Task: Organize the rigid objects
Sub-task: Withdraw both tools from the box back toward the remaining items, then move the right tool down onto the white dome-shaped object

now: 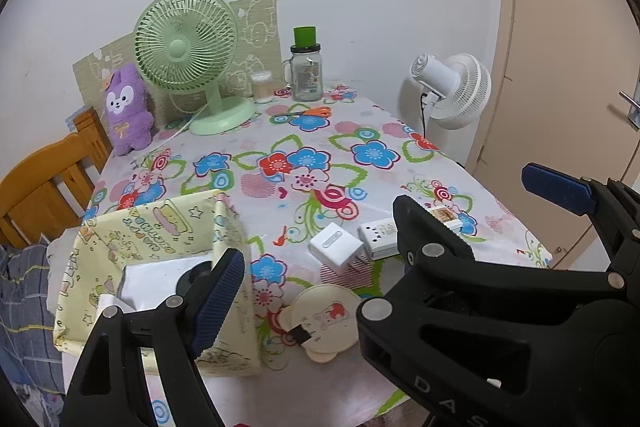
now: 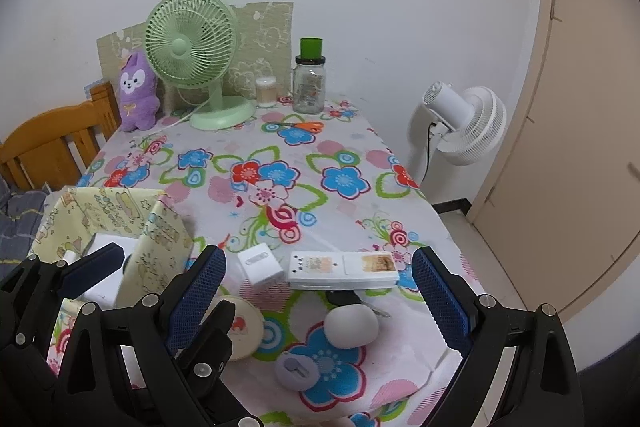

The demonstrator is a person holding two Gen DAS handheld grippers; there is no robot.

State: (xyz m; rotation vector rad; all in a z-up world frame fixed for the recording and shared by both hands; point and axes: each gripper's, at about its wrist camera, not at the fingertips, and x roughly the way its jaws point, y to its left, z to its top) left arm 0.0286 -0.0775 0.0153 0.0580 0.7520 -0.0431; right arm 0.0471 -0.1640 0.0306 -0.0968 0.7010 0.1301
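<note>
My left hand-held gripper (image 2: 158, 265) and my right hand-held gripper (image 2: 318, 301) both hang released over the near end of the bench (image 2: 360, 147) with its flowered cloth, nothing between the blue pads of either.

The rigid things lie loose at the near edge. In the right wrist view a white cube-shaped plastic plug adapter (image 2: 261, 264) sits at centre, prongs toward me. Just at its 3 o'clock lies a flat white rectangular plastic socket block (image 2: 344, 269) with a brown label. At 6 o'clock from that block rests a smooth white egg-shaped case (image 2: 351, 327), a dark key-like piece (image 2: 344, 298) partly hidden behind it. A small round lilac disc (image 2: 296, 371) lies at the case's 7 o'clock, and a round cream coaster-like piece (image 2: 245, 329) with a red cartoon print is at the adapter's 6 o'clock.

The pale yellow cartoon-printed open box (image 1: 160, 227) stands at 9 o'clock from the adapter. Inside it I see a white boxy item (image 1: 152, 279) and a dark round object (image 1: 196, 275) that I cannot make out.
</note>
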